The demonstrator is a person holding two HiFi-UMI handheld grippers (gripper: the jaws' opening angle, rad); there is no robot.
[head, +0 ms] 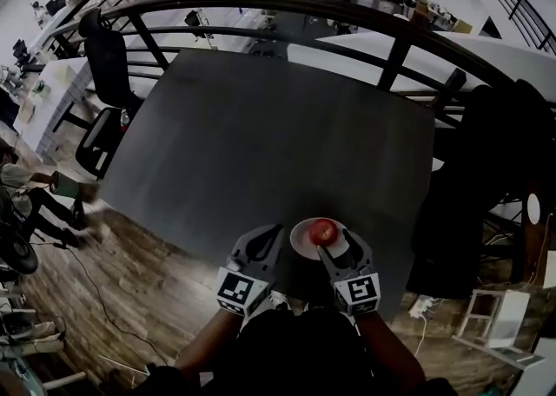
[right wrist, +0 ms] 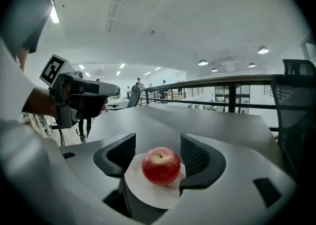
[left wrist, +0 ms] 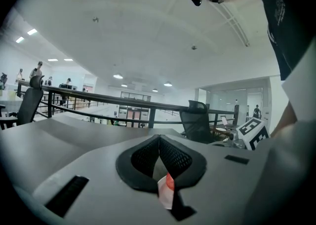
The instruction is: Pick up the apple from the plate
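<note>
while the apple (right wrist: 161,166) sits on the white plate (right wrist: 148,195) at the desk's (head: 261,151) near edge, right gripper (right wrist: 157,151) fingers stand apart on either side of it, not clamped; left gripper (left wrist: 159,142) fingers together, nothing between, just left of the plate

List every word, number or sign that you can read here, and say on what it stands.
No words or numbers can be read.
Black-and-white square patterns, no letters: on the left gripper and the right gripper.
Faint marks on the dark shirt: too blurred to read.
</note>
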